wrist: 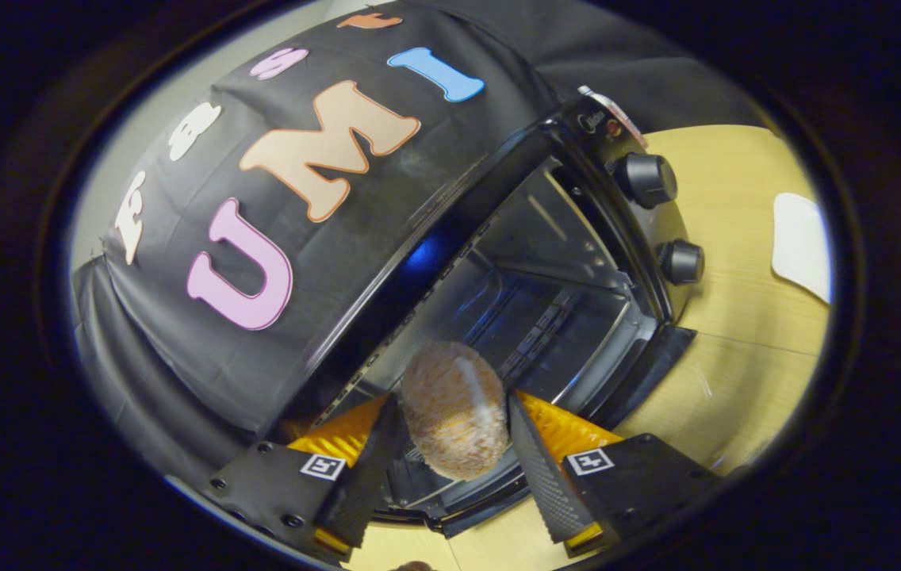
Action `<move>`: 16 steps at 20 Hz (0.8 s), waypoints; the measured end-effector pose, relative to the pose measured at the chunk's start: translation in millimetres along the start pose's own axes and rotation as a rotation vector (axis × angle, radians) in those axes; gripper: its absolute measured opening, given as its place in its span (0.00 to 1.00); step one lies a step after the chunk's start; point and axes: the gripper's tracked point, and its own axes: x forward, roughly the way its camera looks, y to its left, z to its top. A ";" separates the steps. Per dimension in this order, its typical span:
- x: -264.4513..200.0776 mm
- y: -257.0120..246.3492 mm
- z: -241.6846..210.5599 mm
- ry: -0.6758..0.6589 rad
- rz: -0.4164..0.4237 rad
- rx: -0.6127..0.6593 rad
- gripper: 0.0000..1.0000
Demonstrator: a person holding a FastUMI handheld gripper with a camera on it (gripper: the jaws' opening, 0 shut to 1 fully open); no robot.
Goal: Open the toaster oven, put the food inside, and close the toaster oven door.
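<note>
A round, crumb-coated piece of food [454,408] sits between my two fingers, and my gripper [454,412] is shut on it. The whole view is tilted. Just beyond the food stands the black toaster oven [577,143] with its door [649,369] swung down, so the shiny metal cavity [530,277] and its wire rack are exposed. The food hangs at the mouth of the cavity, above the lowered door. Two round black knobs [646,179] sit on the oven's control panel beside the opening.
The oven rests on a light wooden table [736,262]. A white flat object [801,244] lies on the table past the knobs. Black cloth hangs as the booth wall behind and beside the oven.
</note>
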 end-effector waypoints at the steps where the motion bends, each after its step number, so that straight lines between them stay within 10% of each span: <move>1: -2.3 0.9 0.3 -0.004 0.006 0.008 0.88; 16: -96.6 -10.1 -0.8 0.063 0.058 -0.139 0.99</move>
